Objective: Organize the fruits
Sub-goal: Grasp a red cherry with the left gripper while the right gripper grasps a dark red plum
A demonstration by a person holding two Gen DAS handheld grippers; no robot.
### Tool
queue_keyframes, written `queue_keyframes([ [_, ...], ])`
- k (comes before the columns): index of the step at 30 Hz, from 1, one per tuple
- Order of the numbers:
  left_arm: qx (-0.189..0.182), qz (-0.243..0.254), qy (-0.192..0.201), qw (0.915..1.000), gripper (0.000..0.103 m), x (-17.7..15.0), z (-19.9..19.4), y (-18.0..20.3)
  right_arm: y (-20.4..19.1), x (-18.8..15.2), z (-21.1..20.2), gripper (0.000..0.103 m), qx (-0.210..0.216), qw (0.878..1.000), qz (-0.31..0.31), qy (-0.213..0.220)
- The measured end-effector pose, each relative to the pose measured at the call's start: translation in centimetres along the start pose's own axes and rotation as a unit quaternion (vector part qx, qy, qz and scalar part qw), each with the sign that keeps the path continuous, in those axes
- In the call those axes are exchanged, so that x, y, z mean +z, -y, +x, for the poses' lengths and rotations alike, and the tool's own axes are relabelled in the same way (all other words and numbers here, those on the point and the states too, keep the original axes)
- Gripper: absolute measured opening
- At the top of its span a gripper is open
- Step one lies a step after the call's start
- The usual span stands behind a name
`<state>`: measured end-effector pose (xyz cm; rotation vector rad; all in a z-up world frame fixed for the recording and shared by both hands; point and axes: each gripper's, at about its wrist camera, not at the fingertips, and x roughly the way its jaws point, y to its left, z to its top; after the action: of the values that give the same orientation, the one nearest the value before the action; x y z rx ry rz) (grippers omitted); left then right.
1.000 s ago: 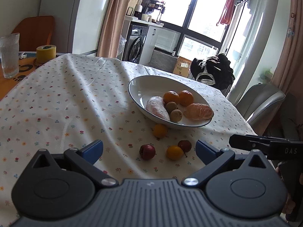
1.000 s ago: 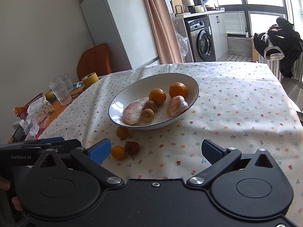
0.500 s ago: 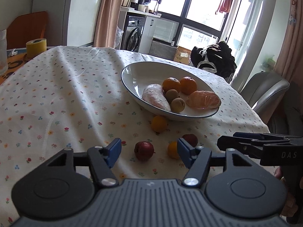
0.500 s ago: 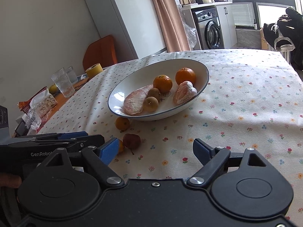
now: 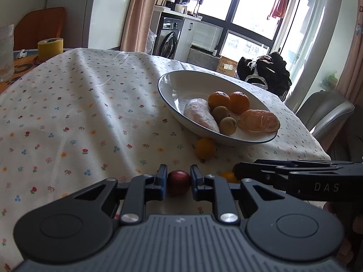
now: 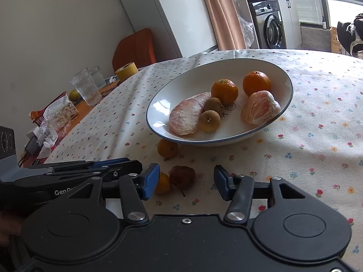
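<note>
A flowered tablecloth [image 5: 79, 117] covers the table, and on it sits a wide white bowl [image 6: 181, 83] with a thin dark rim. Inside the bowl lie two peeled citrus pieces, one pale pink [image 6: 187, 116] and one orange [image 6: 259, 107], with two whole mandarins [image 6: 224, 90] behind them and two small brown round fruits [image 6: 209, 121] in between. Near me, low over the cloth, the left gripper [image 5: 178, 182] has its blue pads pressed against either side of a small dark red fruit [image 5: 178, 181], which rests on the cloth in front of the bowl. The right gripper [image 6: 185, 182] hangs beside it with its fingers spread wide and nothing between them touching; a second dark red fruit [image 6: 182, 176] and a small orange one [image 6: 162, 183] lie on the cloth in that gap. Another small orange fruit [image 6: 167, 148] sits just against the bowl's near edge.
</note>
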<state>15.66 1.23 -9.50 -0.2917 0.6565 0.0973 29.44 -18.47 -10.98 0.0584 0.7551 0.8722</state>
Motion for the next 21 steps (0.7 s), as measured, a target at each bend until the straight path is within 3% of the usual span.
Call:
queue_keyframes([
  [6, -0.003, -0.015, 0.008, 0.9999, 0.019, 0.1, -0.7, -1.1, -0.3, 0.2, 0.2, 0.034, 0.001, 1.000, 0.004, 0.003],
  [8, -0.004, -0.016, 0.012, 0.9998, 0.019, 0.1, -1.0, -1.3, -0.5, 0.3, 0.3, 0.033, 0.003, 1.000, 0.003, 0.001],
  [11, -0.004, -0.020, 0.014, 0.9997, 0.019, 0.0, -1.3, -1.5, -0.5, 0.3, 0.2, 0.019, 0.007, 1.000, 0.007, -0.002],
  [21, -0.006, -0.017, 0.026, 0.9995, 0.019, 0.1, -2.3, -1.6, -0.8, 0.0, -0.6, 0.018, -0.012, 1.000, -0.013, 0.003],
])
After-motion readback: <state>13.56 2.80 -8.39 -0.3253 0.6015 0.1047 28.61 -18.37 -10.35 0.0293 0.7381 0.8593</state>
